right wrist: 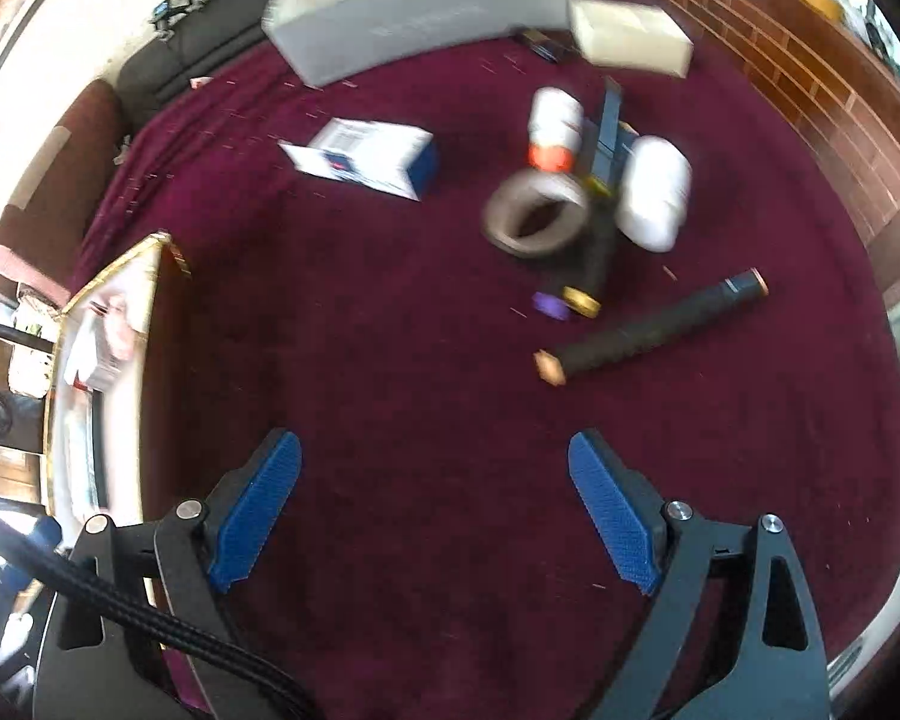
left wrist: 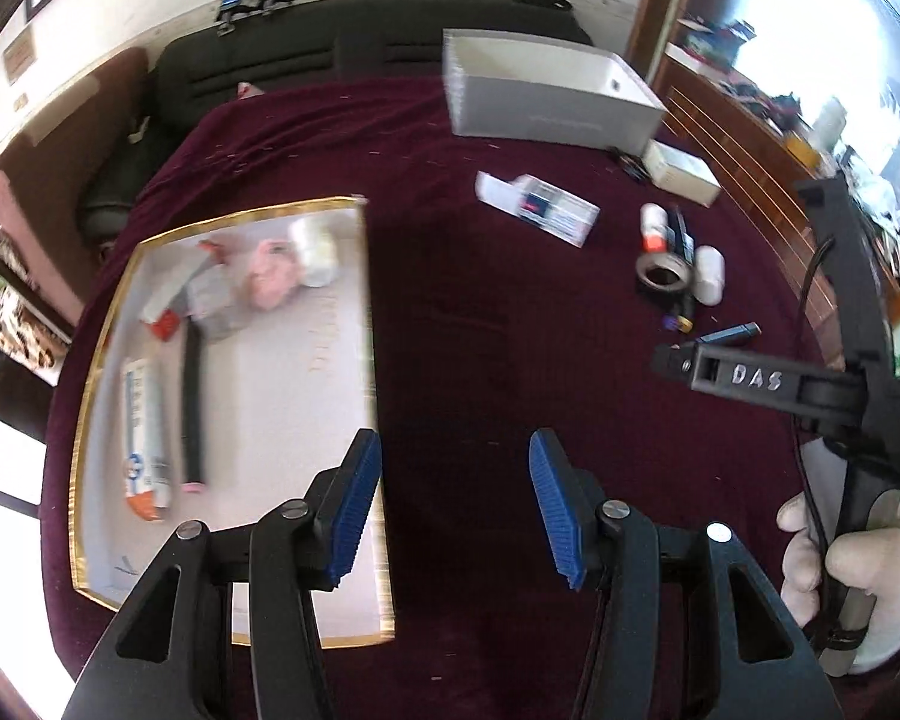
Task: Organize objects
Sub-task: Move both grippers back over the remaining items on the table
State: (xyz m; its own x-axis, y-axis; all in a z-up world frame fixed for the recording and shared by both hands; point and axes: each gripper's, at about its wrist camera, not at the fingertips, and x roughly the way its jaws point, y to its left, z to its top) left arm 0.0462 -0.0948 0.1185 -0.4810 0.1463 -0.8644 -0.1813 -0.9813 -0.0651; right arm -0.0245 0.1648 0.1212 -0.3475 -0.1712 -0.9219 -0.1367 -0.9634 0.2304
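My left gripper [left wrist: 455, 504] is open and empty, above the right edge of a gold-rimmed white tray [left wrist: 354, 360]. The tray holds a tube [left wrist: 145, 450], a black stick [left wrist: 192, 396], a pink item [left wrist: 270, 270] and a white roll [left wrist: 317, 249]. My right gripper [right wrist: 435, 510] is open and empty above bare maroon cloth [right wrist: 390, 330]. Ahead of it lie a black stick [right wrist: 648, 327], a tape roll [right wrist: 537, 219], two white bottles [right wrist: 654, 192], a blue pen [right wrist: 606, 126] and a blue-white carton [right wrist: 369, 156]. The same cluster shows in the left wrist view [left wrist: 675, 258].
A large white box [left wrist: 546, 90] stands at the back of the cloth, with a small cream box [left wrist: 681, 171] beside it. The right hand's gripper body [left wrist: 840, 378] is at the right of the left wrist view. A wooden cabinet [right wrist: 810, 90] lies to the right.
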